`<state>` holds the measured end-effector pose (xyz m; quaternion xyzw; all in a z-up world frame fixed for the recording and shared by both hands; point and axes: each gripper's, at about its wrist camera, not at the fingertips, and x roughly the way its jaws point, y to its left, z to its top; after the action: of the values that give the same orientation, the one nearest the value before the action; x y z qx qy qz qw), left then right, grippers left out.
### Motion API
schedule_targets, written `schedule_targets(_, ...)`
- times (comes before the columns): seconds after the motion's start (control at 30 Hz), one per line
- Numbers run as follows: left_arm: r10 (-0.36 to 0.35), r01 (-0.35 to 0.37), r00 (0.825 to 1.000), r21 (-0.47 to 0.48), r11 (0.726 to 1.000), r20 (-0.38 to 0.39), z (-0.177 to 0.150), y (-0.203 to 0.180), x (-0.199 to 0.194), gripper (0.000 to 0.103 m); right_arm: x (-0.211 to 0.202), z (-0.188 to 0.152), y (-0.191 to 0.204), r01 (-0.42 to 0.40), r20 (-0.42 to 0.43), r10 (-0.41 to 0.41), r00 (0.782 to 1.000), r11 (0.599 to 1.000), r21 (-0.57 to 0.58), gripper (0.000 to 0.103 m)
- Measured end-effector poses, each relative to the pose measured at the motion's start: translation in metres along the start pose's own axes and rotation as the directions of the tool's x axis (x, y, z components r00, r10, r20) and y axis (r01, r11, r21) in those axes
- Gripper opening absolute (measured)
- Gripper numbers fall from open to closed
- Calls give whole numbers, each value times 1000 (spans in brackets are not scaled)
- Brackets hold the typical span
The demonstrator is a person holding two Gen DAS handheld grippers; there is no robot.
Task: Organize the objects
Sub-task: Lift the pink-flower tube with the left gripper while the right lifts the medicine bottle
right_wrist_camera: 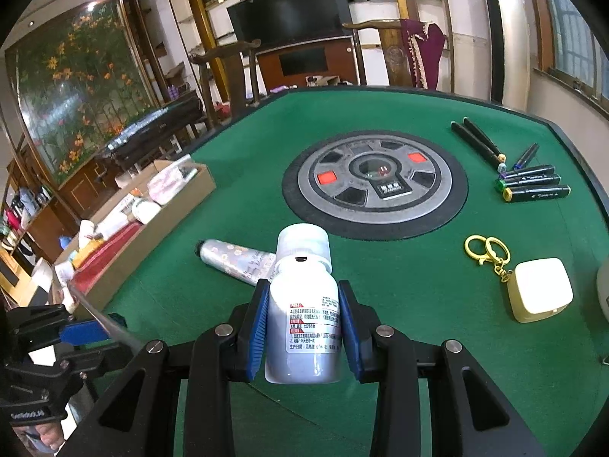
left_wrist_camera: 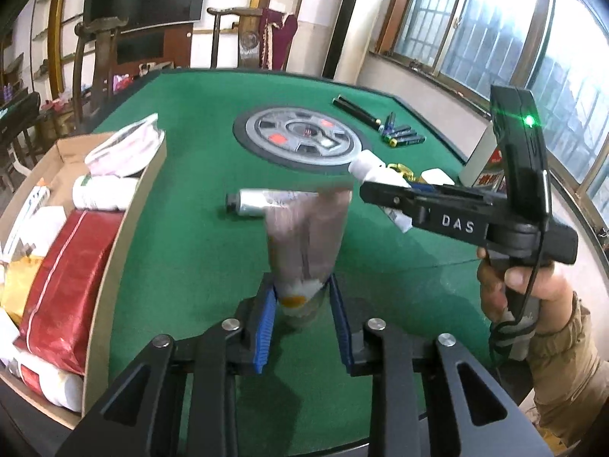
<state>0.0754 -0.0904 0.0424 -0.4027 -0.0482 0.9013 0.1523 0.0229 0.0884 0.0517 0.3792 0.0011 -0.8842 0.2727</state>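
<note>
My left gripper is shut on the lower end of a brownish soft tube, which sticks up blurred above the green felt table. A silver flowered tube lies on the felt just beyond it. My right gripper is shut on a white pill bottle with a printed label, held above the felt. That silver tube lies just ahead of the bottle. In the right wrist view the left gripper appears at the lower left, beside the cardboard box.
The open cardboard box on the left holds a red packet, white bottles and packets. A round console fills the table's middle. Markers, black pens, a yellow keyring and a cream case lie to the right.
</note>
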Motion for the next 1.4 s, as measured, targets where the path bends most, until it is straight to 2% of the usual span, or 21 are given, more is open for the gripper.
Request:
schedule_targets(0.13,-2,2,999,8,1000,46,10,-3,-7,21,-5,2,1,-11,14,11,1000,1000,2,37)
schedule_targets(0.23,-1,1,999,13,1000,45,14,-5,-4,21,-5,2,-2,-10,10,10,1000,1000,10,37)
schedule_targets(0.9,13,-13,997,1,1000,-78,0,8,47,22,-1,2,-7,-15,-4,15,1000,1000,16,37)
schedule_targets(1.0,26,-25,997,11,1000,-75,0,6,46,22,-1,1,-7,-15,-7,15,1000,1000,15,37)
schedule_targets(1.1,28,-29,998,-18,999,-62,-1,9,43,22,-1,1,-7,-17,-6,17,1000,1000,14,37)
schedule_targets(1.23,-1,1,1000,-65,998,-4,2,14,31,21,-1,1,-7,-18,-6,19,1000,1000,15,37)
schedule_targets(1.4,1,0,1000,-66,998,3,3,14,29,21,-2,1,-5,-21,-3,21,1000,1000,17,37)
